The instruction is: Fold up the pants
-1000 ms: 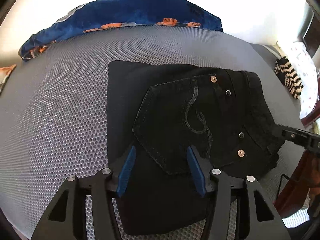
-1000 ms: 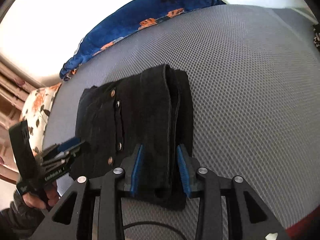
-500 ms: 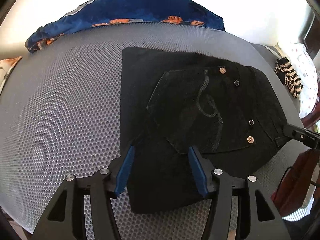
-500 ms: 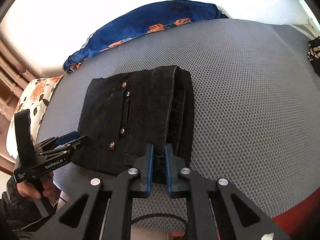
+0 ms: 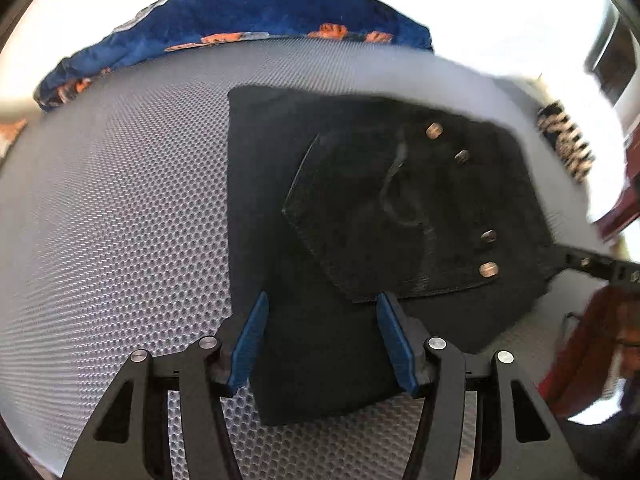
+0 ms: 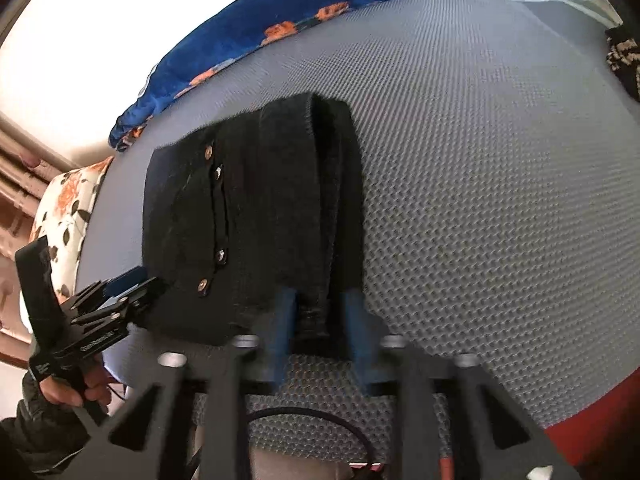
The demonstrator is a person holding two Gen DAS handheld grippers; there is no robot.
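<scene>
Black denim pants [image 5: 360,216], folded into a compact stack, lie flat on the grey honeycomb-mesh mattress [image 5: 120,208], near its front edge. Back pocket with curled stitching and four metal rivets faces up; thick waistband folds sit on the pants' right side in the right wrist view [image 6: 320,200].

Left gripper [image 5: 322,340]: blue-padded jaws spread wide, straddling the near corner of the pants, pads not pressing the cloth. In the right wrist view it sits at the pants' left edge [image 6: 120,300], held by a hand [image 6: 68,394] in a dark sleeve.

Right gripper [image 6: 318,332]: blurred, jaws have just been opening; waistband edge lies between the pads, apparently released.

Blue floral blanket [image 5: 248,20] bunched beyond the pants at the mattress's far edge. Black-and-cream patterned cloth [image 5: 564,140] off the pants' right side.
</scene>
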